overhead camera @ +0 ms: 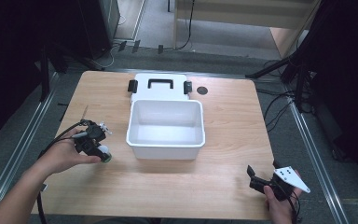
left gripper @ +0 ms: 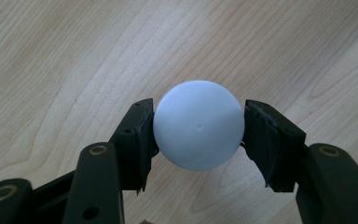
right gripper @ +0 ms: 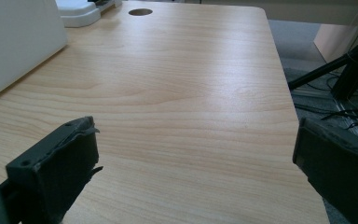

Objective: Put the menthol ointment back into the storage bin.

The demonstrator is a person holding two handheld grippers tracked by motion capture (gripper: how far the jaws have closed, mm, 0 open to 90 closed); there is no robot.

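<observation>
A white ball (left gripper: 198,123) sits between the two black jaws of my left gripper (left gripper: 198,119), and both pads press against its sides just above the wooden table. From the high view, the left gripper (overhead camera: 98,144) is at the table's left, left of the white bin, with the ball (overhead camera: 105,152) at its tip. Near the front right corner my right gripper (overhead camera: 261,173) is held open. In its own view the right gripper (right gripper: 196,140) has its jaws wide apart with only bare table between them.
An open white bin (overhead camera: 165,140) stands mid-table, its wall (right gripper: 14,42) to the left in the right gripper view. Behind the bin lies its lid (overhead camera: 154,84) with a black handle and clips. A round cable hole (overhead camera: 202,90) is at the back right.
</observation>
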